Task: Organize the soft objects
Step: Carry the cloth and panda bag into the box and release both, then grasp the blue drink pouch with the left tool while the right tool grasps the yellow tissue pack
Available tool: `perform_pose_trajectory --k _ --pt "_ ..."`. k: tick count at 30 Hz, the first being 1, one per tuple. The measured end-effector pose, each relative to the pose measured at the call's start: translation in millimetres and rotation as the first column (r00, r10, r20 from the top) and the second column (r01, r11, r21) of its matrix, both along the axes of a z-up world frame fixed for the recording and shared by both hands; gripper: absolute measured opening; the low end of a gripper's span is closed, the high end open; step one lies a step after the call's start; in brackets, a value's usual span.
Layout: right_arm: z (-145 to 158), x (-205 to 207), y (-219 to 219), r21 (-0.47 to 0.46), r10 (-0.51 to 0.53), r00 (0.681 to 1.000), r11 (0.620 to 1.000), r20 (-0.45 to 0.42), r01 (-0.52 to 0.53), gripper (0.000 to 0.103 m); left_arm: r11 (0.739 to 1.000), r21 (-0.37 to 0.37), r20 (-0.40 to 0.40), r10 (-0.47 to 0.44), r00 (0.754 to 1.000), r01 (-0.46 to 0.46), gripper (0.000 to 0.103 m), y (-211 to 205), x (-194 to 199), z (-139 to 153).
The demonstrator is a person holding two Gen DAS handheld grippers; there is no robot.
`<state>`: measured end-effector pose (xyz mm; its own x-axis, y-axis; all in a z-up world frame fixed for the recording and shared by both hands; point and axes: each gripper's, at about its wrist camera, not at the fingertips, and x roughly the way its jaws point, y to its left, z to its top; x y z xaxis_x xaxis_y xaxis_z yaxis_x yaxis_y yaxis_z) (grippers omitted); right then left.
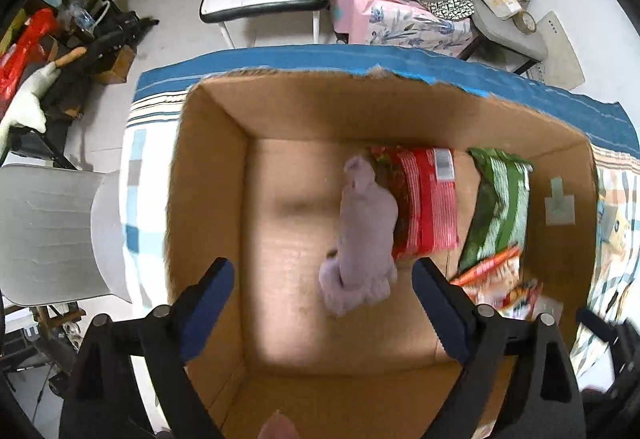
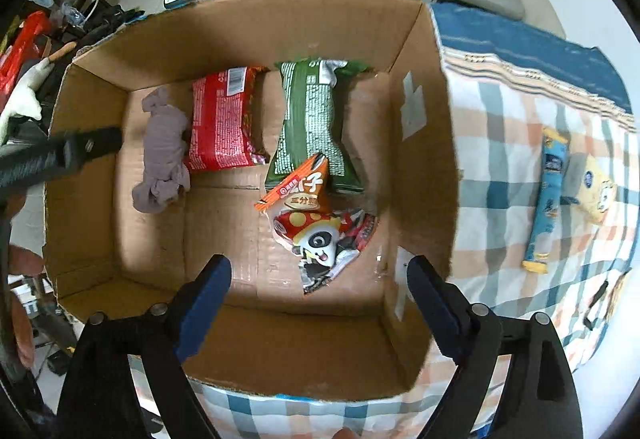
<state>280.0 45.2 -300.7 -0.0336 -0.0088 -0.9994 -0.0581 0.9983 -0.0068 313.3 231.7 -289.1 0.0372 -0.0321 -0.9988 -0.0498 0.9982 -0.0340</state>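
Though blurred, crumpled lilac cloth, apparently sock-like.

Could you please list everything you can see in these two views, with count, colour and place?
cardboard box: 1, brown, on the checked cloth
sock: 1, lilac, box floor, left
red packet: 1, beside the sock
green packet: 1, right of the red one
orange packet: 1, overlapping the green packet's near end
panda packet: 1, red and white, box floor
blue tube packet: 1, on the cloth outside the box
checked cloth: 1, blue, orange, white
left gripper: open, above the box
right gripper: open, above the box
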Motion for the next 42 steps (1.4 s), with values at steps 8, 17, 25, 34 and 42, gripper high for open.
perform_pose_trajectory --k 8,17,25,34,42 --pt "28.9 -14.5 -2.1 -0.004 0.016 0.997 1.0 0.07 -0.016 0.097 1.0 -0.006 0.076 0.012 0.997 -0.012 0.098 2.7 -49.7 41.4" --pt "69.3 -45.6 -0.2 0.048 0.033 0.991 0.998 0.127 -0.039 0.097 1.0 -0.006 0.13 0.011 0.992 -0.011 0.098 -5.4 -89.4 83.4" --pt "111.1 -65.5 -23.7 0.127 0.01 0.98 0.991 0.196 -0.036 0.097 0.999 -0.01 0.21 0.038 0.977 -0.037 0.098 -19.8 -113.7 126.5" --pt "147.8 -75.3 -116.3 0.189 -0.108 0.942 0.981 0.316 0.049 0.103 0.999 -0.01 0.293 -0.035 0.955 0.04 0.098 -109.2 -117.0 160.3" --pt "145.5 -68.5 -248.6 0.123 -0.224 0.906 0.974 0.359 0.192 0.103 0.989 -0.03 0.277 -0.132 0.952 0.146 0.098 -232.3 -92.1 140.3"
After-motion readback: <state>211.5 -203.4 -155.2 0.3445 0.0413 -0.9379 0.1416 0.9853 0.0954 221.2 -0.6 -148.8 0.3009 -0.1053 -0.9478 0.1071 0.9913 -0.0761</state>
